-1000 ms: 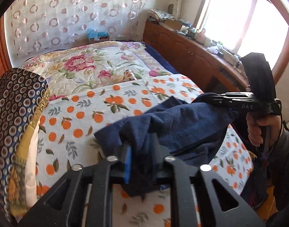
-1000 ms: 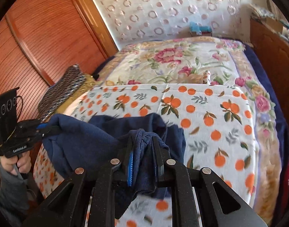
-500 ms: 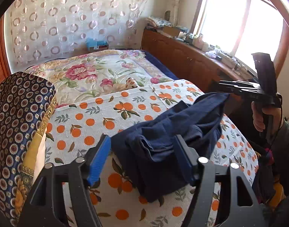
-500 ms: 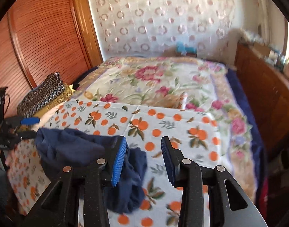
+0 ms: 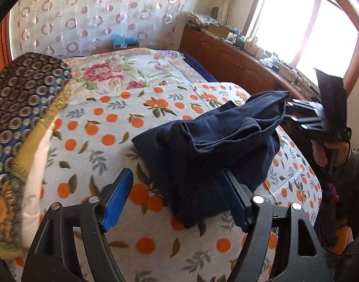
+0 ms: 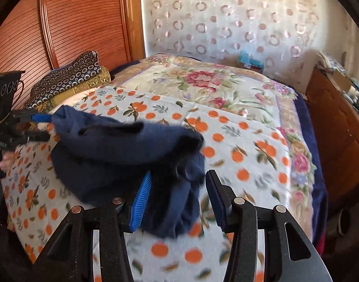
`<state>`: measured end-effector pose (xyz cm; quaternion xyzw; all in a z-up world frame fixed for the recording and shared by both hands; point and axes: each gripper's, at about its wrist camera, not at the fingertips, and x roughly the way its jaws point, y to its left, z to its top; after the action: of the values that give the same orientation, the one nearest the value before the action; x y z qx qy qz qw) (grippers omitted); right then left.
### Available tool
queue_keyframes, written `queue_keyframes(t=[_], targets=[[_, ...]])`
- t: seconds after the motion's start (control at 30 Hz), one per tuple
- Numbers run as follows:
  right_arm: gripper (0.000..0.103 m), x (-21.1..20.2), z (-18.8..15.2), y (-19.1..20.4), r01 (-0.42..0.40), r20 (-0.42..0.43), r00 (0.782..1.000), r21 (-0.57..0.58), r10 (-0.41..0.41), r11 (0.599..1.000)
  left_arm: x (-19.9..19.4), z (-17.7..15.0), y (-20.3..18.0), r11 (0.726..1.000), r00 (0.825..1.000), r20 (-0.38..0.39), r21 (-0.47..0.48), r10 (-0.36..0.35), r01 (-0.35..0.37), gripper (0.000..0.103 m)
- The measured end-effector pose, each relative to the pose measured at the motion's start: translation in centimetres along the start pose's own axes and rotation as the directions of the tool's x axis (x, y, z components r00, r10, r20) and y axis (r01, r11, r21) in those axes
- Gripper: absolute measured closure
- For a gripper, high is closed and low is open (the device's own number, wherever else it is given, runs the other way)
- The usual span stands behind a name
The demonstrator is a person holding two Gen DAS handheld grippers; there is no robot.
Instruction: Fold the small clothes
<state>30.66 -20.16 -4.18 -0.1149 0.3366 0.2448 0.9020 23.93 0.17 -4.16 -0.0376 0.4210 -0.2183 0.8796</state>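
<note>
- Left wrist view: the left gripper (image 5: pixel 177 197) has its jaws spread wide, and its blue pads press on nothing.
- A dark blue garment (image 5: pixel 210 145) lies bunched on the orange-print blanket (image 5: pixel 97 145), its near edge reaching down between the left gripper's fingers, against the right-hand one.
- At the far right of this view the right gripper is seen from the side, behind the garment's raised corner.
- Right wrist view: the right gripper (image 6: pixel 178 201) has its jaws opening; a fold of the garment (image 6: pixel 123 148) sags between them, touching the left pad and clear of the right pad.
- A patterned pillow (image 6: pixel 69 77) lies at the blanket's far left, next to the wooden panel (image 6: pixel 69 16).
- The floral quilt (image 6: pixel 203 80) covers the bed beyond the blanket.
</note>
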Motion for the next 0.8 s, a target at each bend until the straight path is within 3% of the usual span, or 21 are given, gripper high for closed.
queue_keyframes(t=[0.13, 0.37, 0.53, 0.8], targets=[[0.053, 3.3, 3.0, -0.9, -0.020, -0.004, 1.000, -0.011, 0.020, 1.000, 1.9, 1.3, -0.6, 1.000, 1.000, -0.008, 0.007, 0.001, -0.001, 0.027], [0.046, 6.7, 4.7, -3.6, -0.014, -0.035, 0.999, 0.059, 0.016, 0.998, 4.7, 4.3, 0.3, 0.996, 0.996, 0.008, -0.017, 0.092, -0.092, 0.027], [0.046, 4.7, 3.6, -4.4, -0.010, -0.009, 1.000, 0.120, 0.011, 0.993, 5.9, 4.7, 2.3, 0.976, 0.977, 0.017, -0.058, 0.211, -0.209, 0.027], [0.046, 0.3, 0.1, -3.7, -0.072, -0.015, 0.997, 0.158, 0.075, 0.985, 4.0, 3.8, 1.3, 0.981, 0.981, 0.038, -0.036, 0.190, -0.189, 0.027]])
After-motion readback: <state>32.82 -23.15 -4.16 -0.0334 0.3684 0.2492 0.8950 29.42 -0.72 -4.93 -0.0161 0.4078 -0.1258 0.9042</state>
